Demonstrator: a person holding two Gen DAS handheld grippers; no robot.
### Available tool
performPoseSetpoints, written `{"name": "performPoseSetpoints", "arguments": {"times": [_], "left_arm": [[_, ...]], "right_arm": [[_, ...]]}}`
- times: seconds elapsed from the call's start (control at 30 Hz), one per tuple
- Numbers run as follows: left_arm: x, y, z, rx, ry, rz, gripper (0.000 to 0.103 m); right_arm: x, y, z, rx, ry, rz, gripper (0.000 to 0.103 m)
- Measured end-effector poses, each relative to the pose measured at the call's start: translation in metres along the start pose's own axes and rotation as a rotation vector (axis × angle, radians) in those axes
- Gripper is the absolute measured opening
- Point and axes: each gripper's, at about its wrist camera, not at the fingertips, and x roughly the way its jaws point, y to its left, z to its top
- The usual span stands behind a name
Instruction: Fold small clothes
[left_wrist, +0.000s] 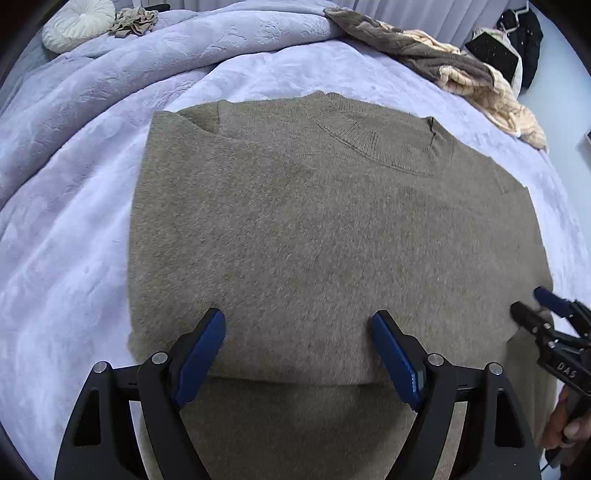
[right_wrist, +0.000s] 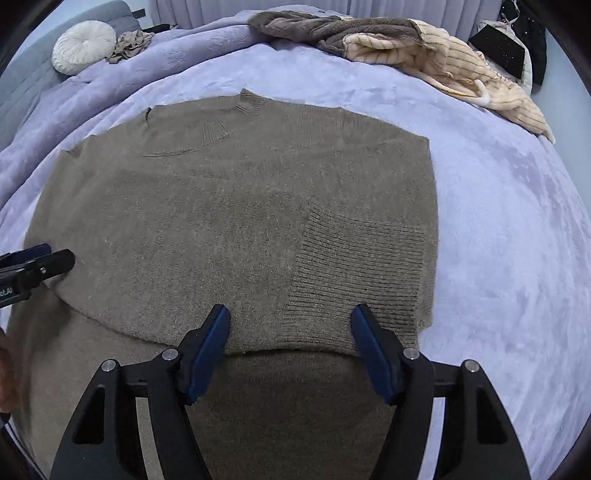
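- A round white cushion lies at the far left of the bed, with a small crumpled beige cloth just beside it on the bunched-up lavender blanket.
- The left hand-held gripper hangs low over the near part of the olive-brown sweater, its blue-padded fingers spread wide apart with nothing between them.
- The sweater lies flat in the middle of the bed, neckline toward the far side; both sleeves are folded in, so its side edges run straight.
- A folded edge crosses the knit just in front of the left hand-held gripper's fingertips, with more of the same fabric below it, nearer the camera.
- In the right wrist view a ribbed sleeve cuff rests on top of the sweater body, on its right side.
- The right hand-held gripper sits over the near folded edge beside that cuff, its fingers likewise well apart and holding nothing.
- In the left wrist view, the same gripper shows at the right border, over the sweater's right edge.
- At the far right of the bed lies a heap of brown and cream ribbed clothes, and past it some dark garments against the wall.
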Motion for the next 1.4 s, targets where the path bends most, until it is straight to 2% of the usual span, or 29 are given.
{"name": "performPoseSetpoints", "arguments": {"times": [0.03,0.07,0.13,0.2,0.3,0.4,0.53,0.6,0.63,0.67,0.77,0.9,1.0,1.07,1.13,1.2,1.27,1.3,1.4], "left_arm": [[-0.007,-0.003,-0.002,-0.002,-0.004,0.025,0.083],[-0.017,-0.007,-0.005,-0.002,-0.023,0.017,0.083],[-0.024,-0.015,-0.013,0.006,-0.025,-0.037,0.083],[-0.019,-0.026,-0.026,0.030,0.016,-0.046,0.083],[-0.008,-0.035,-0.054,0.058,0.065,-0.013,0.083],[-0.018,-0.041,-0.078,0.104,0.049,0.025,0.083],[-0.042,-0.049,-0.122,0.153,0.060,0.040,0.083],[-0.054,-0.054,-0.149,0.203,0.050,0.060,0.088],[-0.060,-0.055,-0.165,0.224,0.045,0.074,0.099],[-0.065,-0.055,-0.180,0.235,0.044,0.077,0.102],[-0.081,-0.047,-0.221,0.240,0.040,0.048,0.102],[-0.101,-0.029,-0.254,0.182,0.034,0.003,0.102],[-0.127,-0.003,-0.260,0.066,-0.010,-0.074,0.102],[-0.137,0.019,-0.264,-0.018,-0.029,-0.067,0.102],[-0.134,0.043,-0.271,-0.085,0.000,-0.105,0.102],[-0.120,0.068,-0.275,-0.146,0.056,-0.161,0.101],[-0.110,0.077,-0.280,-0.156,0.075,-0.216,0.101],[-0.108,0.079,-0.282,-0.150,0.073,-0.217,0.101],[-0.107,0.073,-0.285,-0.134,0.073,-0.256,0.101]], "right_arm": [[-0.010,0.002,-0.001,0.010,-0.012,-0.004,0.072],[-0.021,0.004,-0.003,0.015,-0.043,0.024,0.072],[-0.035,0.014,-0.011,-0.002,-0.075,0.057,0.077],[-0.029,0.028,-0.017,-0.034,-0.037,0.060,0.080],[-0.010,0.039,-0.042,-0.031,0.080,0.077,0.079],[-0.023,0.047,-0.072,-0.084,0.048,0.030,0.079],[-0.047,0.053,-0.115,-0.138,0.031,0.020,0.080],[-0.061,0.054,-0.143,-0.154,0.012,0.019,0.081],[-0.067,0.052,-0.157,-0.162,0.001,0.019,0.081],[-0.075,0.052,-0.170,-0.171,-0.014,0.018,0.081],[-0.092,0.045,-0.208,-0.164,-0.020,0.033,0.083],[-0.111,0.032,-0.250,-0.130,-0.016,0.057,0.085],[-0.132,0.027,-0.263,-0.122,-0.042,0.033,0.085],[-0.153,0.017,-0.275,-0.079,-0.098,0.038,0.085],[-0.161,-0.002,-0.281,-0.015,-0.113,0.035,0.085],[-0.154,-0.022,-0.288,0.044,-0.086,0.074,0.085],[-0.139,-0.038,-0.293,0.093,-0.033,0.131,0.085],[-0.136,-0.042,-0.295,0.106,-0.028,0.159,0.083],[-0.132,-0.039,-0.293,0.086,-0.057,0.221,0.082]]}}
